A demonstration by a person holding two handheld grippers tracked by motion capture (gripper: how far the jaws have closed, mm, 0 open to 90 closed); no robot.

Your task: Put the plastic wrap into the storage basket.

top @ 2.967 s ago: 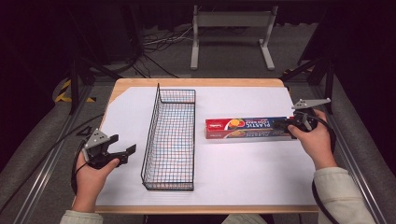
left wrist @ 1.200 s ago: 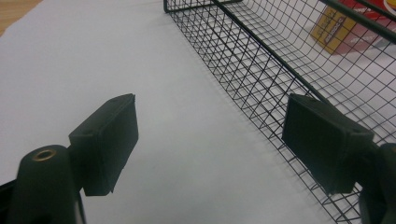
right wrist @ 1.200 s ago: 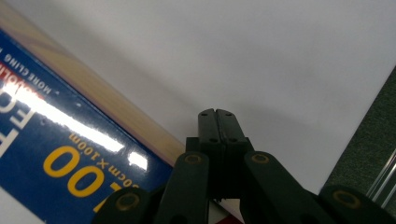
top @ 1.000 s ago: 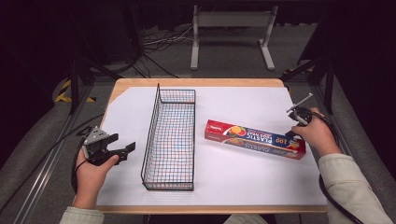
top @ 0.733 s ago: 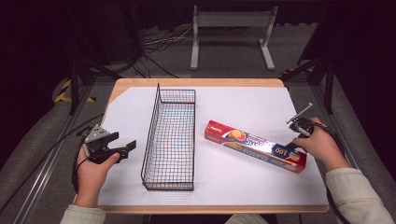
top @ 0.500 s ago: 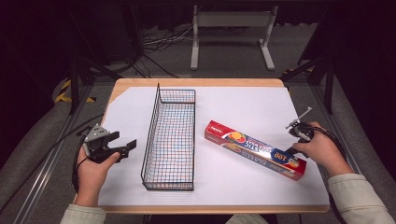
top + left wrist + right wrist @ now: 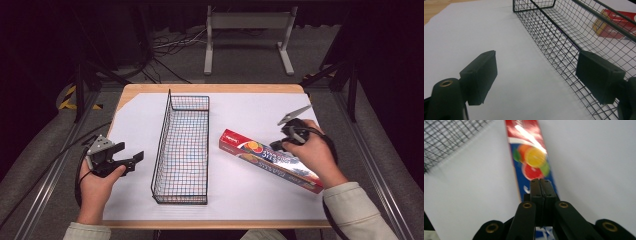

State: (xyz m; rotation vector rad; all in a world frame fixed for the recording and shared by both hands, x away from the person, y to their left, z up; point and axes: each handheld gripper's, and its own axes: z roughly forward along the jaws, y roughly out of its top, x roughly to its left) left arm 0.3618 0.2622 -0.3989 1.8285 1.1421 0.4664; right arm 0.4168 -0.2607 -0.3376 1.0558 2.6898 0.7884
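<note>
Since the earlier frames the plastic wrap box [image 7: 270, 160] has swung from lying level across the table to a diagonal, its far end now lower toward the table's near right corner, and the right gripper [image 7: 278, 145] has travelled inward over the box's middle. The left gripper [image 7: 136, 159] has kept its place.

High view: the box lies on the white sheet [image 7: 240, 195] at about 4 o'clock from the wire basket [image 7: 182, 145], apart from it, one end pointing to 10 o'clock and the other to 4 o'clock. The right gripper rests on the box's top at mid-length, with the right hand [image 7: 312, 155] just behind it. The left gripper sits at 9 o'clock from the basket, near the table's left edge, jaws aimed toward the basket.

Left gripper view: both jaws stand wide apart with nothing between them, so the claw is released. Bare sheet lies beneath; the basket [image 7: 584, 40] runs from 12 to 4 o'clock, and the red end of the box [image 7: 616, 23] shows through the mesh at 2 o'clock.

Right gripper view: the jaws are clenched flat against each other, holding nothing. Their joined tips [image 7: 540, 185] lie over the box's blue face, just below its printed fruit [image 7: 534, 157]. A corner of the basket [image 7: 446, 137] shows at 10 o'clock.
</note>
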